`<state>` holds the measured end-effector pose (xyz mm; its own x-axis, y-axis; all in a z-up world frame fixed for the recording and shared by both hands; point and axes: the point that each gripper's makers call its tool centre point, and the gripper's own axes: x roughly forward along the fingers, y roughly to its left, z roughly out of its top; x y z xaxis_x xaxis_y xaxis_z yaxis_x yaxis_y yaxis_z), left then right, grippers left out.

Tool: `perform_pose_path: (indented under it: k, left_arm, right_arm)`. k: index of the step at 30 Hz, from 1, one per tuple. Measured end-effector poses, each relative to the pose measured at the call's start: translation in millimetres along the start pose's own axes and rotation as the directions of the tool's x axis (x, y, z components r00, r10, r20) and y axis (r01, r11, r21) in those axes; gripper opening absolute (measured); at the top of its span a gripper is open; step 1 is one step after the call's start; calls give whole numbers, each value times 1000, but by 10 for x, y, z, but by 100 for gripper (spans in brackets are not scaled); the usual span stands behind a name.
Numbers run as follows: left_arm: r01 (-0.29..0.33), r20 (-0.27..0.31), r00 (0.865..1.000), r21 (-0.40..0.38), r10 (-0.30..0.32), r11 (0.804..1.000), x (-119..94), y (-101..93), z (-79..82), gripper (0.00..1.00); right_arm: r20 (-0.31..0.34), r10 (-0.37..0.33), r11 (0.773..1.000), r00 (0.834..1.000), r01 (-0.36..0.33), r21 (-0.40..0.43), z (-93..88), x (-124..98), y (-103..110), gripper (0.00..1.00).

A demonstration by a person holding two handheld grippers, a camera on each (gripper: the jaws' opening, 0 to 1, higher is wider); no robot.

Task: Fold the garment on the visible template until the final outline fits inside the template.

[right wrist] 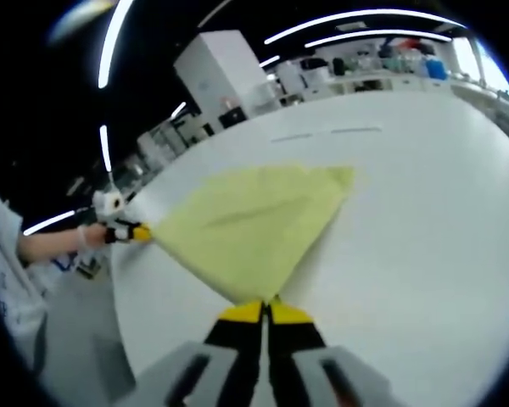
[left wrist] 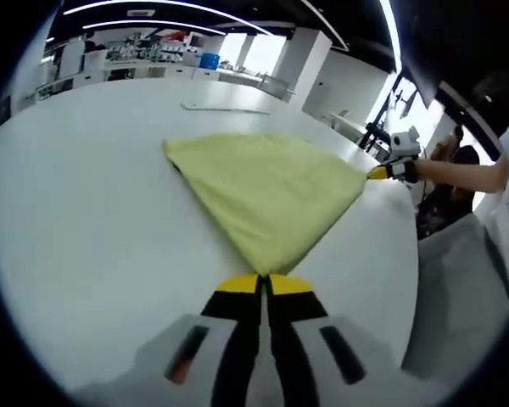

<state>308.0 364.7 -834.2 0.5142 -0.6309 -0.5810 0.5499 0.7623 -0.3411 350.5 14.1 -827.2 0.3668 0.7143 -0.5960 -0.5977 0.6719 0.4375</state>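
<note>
A pale yellow garment (left wrist: 267, 191) is stretched over the white table (left wrist: 85, 220), held at two corners. My left gripper (left wrist: 263, 278), with yellow-tipped black jaws, is shut on its near corner. In the left gripper view my right gripper (left wrist: 380, 172) pinches the far right corner at the table's edge. In the right gripper view the garment (right wrist: 250, 225) fans away from my right gripper (right wrist: 265, 305), which is shut on its corner, and my left gripper (right wrist: 136, 231) grips the corner at the left. Faint template lines (left wrist: 225, 108) lie on the table beyond the cloth.
The table edge (left wrist: 407, 254) drops to a grey floor on the right of the left gripper view. A person's arm (left wrist: 462, 174) reaches in there. Lab benches and a white cabinet (right wrist: 216, 72) stand behind the table.
</note>
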Motion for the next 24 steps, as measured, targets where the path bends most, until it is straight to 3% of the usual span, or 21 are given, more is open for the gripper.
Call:
perform_pose_path:
  k: [10,24]
  left_arm:
    - [-4,12,1000,-31,4,1000,-113,-116,-127,0]
    - [3,19,1000,-44,-3,999,-286,-253,-363,0]
  right_arm:
    - [9,25,999,1000,-26,47,-182,-86,157,0]
    - [-35,63,998,997,-63,16,-494,-249,371,0]
